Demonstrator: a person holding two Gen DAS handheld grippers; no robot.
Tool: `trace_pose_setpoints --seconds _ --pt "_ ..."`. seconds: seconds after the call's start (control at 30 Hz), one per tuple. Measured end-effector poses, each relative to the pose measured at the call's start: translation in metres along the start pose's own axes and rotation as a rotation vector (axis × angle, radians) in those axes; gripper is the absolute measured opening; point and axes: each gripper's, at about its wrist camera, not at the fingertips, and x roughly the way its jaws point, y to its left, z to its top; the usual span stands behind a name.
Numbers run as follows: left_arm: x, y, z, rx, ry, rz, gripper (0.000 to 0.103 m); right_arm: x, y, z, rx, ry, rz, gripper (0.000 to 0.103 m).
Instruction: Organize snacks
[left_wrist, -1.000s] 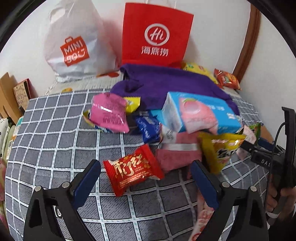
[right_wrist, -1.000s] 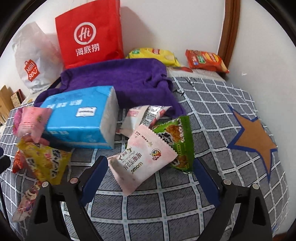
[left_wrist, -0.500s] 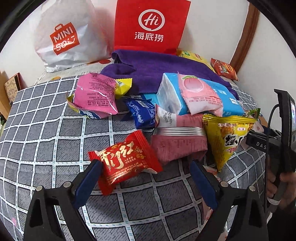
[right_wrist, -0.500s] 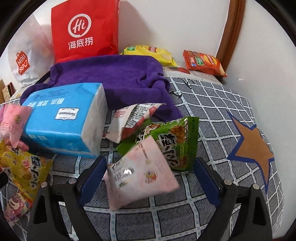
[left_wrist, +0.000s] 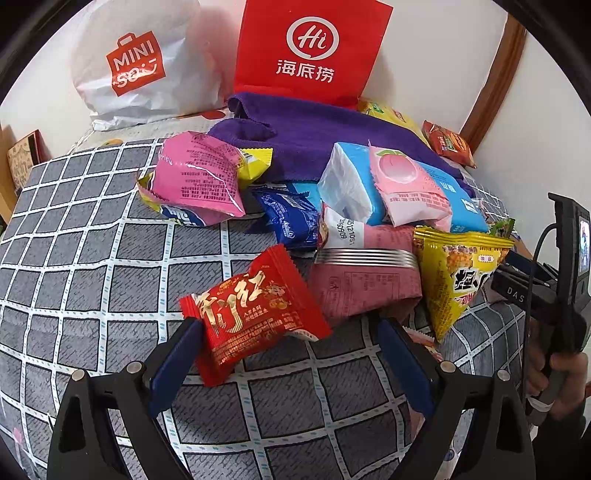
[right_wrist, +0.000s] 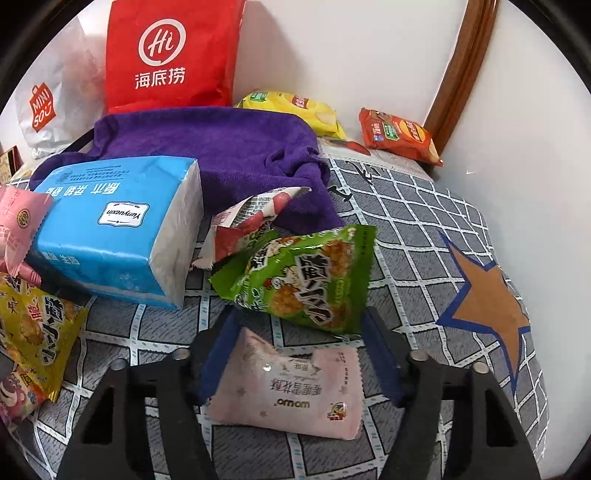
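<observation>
Two bags (left_wrist: 310, 51) stand behind the towel (left_wrist: 314, 144); our left hand-held gripper (left_wrist: 288, 354) gapes, right hand-held gripper (right_wrist: 299, 350) has just closed around a pink packet (right_wrist: 288, 391).

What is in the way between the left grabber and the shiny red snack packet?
Nothing visible. The left gripper is open, and the shiny red snack packet already lies partly between its blue fingers on the grey checked cloth, close against the left one.
</observation>
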Motion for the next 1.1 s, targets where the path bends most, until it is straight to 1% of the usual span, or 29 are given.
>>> trace_pose_setpoints --seconds 0.03,0.07,0.13,0.17,0.2,0.33,0.4,0.47,0.57,0.6,0.63,0.67,0.73,0.8,0.9,1.0,1.1 --pt "0.000 0.000 0.000 0.000 0.000 -0.001 0.095 -0.001 -0.002 0.000 0.007 0.000 0.004 0.054" --pt "0.000 0.000 0.000 0.000 -0.001 -0.001 0.095 -0.001 -0.003 0.000 0.014 0.003 0.009 0.051" --pt "-0.002 0.000 -0.001 -0.004 -0.002 -0.007 0.095 -0.003 -0.005 0.000 0.024 0.005 0.009 0.037" --pt "-0.002 0.000 -0.001 -0.006 -0.003 -0.010 0.095 -0.003 -0.006 0.000 0.028 0.006 0.008 0.034" --pt "-0.003 0.000 -0.001 -0.010 -0.003 -0.015 0.095 -0.004 -0.007 0.000 0.031 0.007 0.008 0.029" --pt "-0.006 0.001 -0.001 -0.017 -0.006 -0.020 0.095 -0.010 -0.010 0.001 0.050 0.005 0.027 0.015" --pt "-0.007 0.001 -0.001 -0.017 -0.008 -0.021 0.095 -0.014 -0.011 0.001 0.057 0.000 0.056 0.010" --pt "-0.010 0.000 -0.002 -0.015 -0.014 -0.019 0.095 -0.019 -0.011 0.001 0.062 -0.005 0.072 0.010" --pt "-0.013 0.000 -0.002 -0.017 -0.022 -0.025 0.095 -0.025 -0.007 0.000 0.045 -0.013 0.066 0.010" --pt "-0.014 0.001 -0.001 -0.018 -0.024 -0.027 0.095 -0.027 -0.006 0.000 0.037 -0.014 0.063 0.011" --pt "-0.015 0.000 -0.002 -0.019 -0.025 -0.029 0.095 -0.028 -0.005 0.000 0.032 -0.014 0.060 0.019" --pt "-0.016 0.000 -0.002 -0.018 -0.025 -0.030 0.095 -0.029 -0.005 0.000 0.028 -0.017 0.051 0.025" --pt "-0.018 -0.001 -0.002 -0.018 -0.028 -0.035 0.095 -0.031 -0.008 -0.001 0.028 -0.029 0.031 0.054" --pt "-0.019 -0.001 -0.003 -0.019 -0.031 -0.040 0.095 -0.033 -0.013 -0.003 0.037 -0.051 0.008 0.059" --pt "-0.019 -0.001 -0.001 -0.024 -0.034 -0.051 0.095 -0.024 -0.019 -0.004 0.044 -0.037 -0.001 0.070" --pt "-0.019 -0.002 0.002 -0.032 -0.038 -0.064 0.095 -0.010 -0.023 -0.006 0.058 0.002 -0.004 0.070" --pt "-0.017 -0.004 0.003 -0.024 -0.037 -0.071 0.095 0.003 -0.022 -0.009 0.057 0.037 0.024 0.070"
